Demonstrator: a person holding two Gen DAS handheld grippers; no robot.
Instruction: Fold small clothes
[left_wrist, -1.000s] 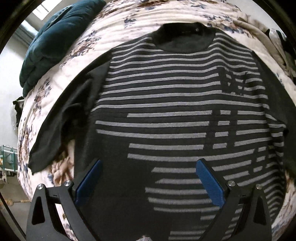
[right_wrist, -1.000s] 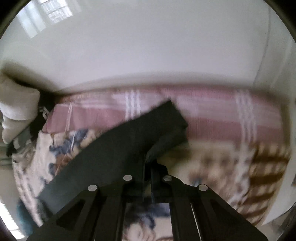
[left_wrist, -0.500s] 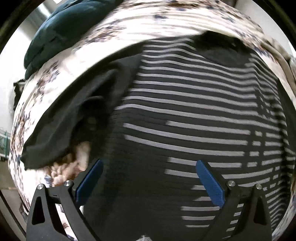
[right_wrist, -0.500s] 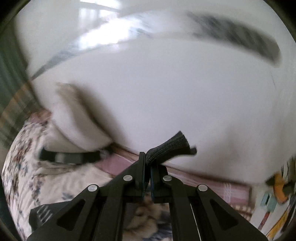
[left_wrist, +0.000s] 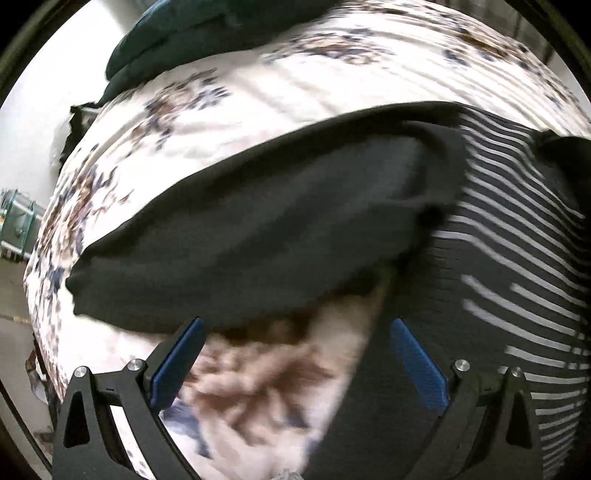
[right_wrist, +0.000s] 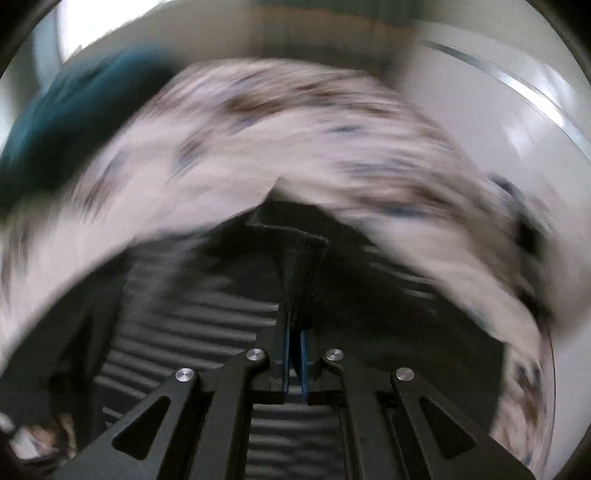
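Note:
A black sweater with grey stripes (left_wrist: 517, 266) lies spread on a floral bedspread (left_wrist: 258, 85). Its plain black left sleeve (left_wrist: 258, 236) stretches out to the left. My left gripper (left_wrist: 295, 365) is open and empty, hovering just below the sleeve, near the armpit. My right gripper (right_wrist: 293, 339) is shut on the black cuff of the other sleeve (right_wrist: 299, 266) and holds it above the striped body (right_wrist: 192, 325). The right wrist view is heavily blurred.
A dark teal blanket (left_wrist: 207, 40) lies at the far end of the bed and shows in the right wrist view (right_wrist: 66, 122) too. A white wall (right_wrist: 498, 122) is on the right. The bed's left edge (left_wrist: 40, 280) drops to the floor.
My left gripper has swung left from the striped body to the left sleeve. My right gripper, still holding the cuff, has swung from facing the wall to over the sweater.

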